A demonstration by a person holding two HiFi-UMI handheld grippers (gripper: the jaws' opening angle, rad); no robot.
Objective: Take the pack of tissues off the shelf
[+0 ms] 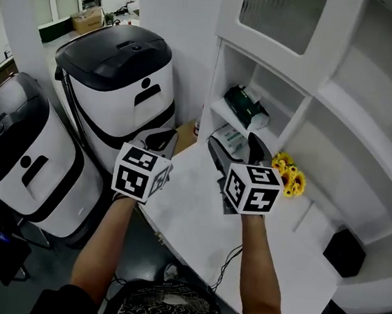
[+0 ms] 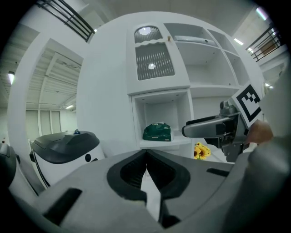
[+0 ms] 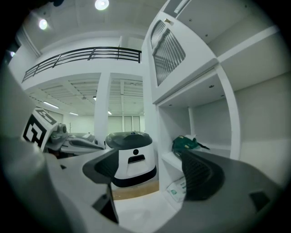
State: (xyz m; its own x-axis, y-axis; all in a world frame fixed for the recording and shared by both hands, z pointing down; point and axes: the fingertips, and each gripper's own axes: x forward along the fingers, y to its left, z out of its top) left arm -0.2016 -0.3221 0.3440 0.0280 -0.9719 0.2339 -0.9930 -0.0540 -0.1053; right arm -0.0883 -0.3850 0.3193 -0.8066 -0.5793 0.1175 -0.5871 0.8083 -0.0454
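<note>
White and smooth, the shelf (image 1: 217,111) is carrying the pack of tissues (image 1: 246,106), green, crinkly and pillow-soft. Before that shelf the right gripper (image 1: 233,148) is hovering spread wide; the left gripper (image 1: 161,140) is resting pressed together, farther out. Entering level and squeezing gently is looking wisest.

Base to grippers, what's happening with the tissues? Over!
Left gripper shut, empty. Right gripper open, empty, short of the shelf. Pack of tissues on shelf, untouched. Nothing in the way.
</note>
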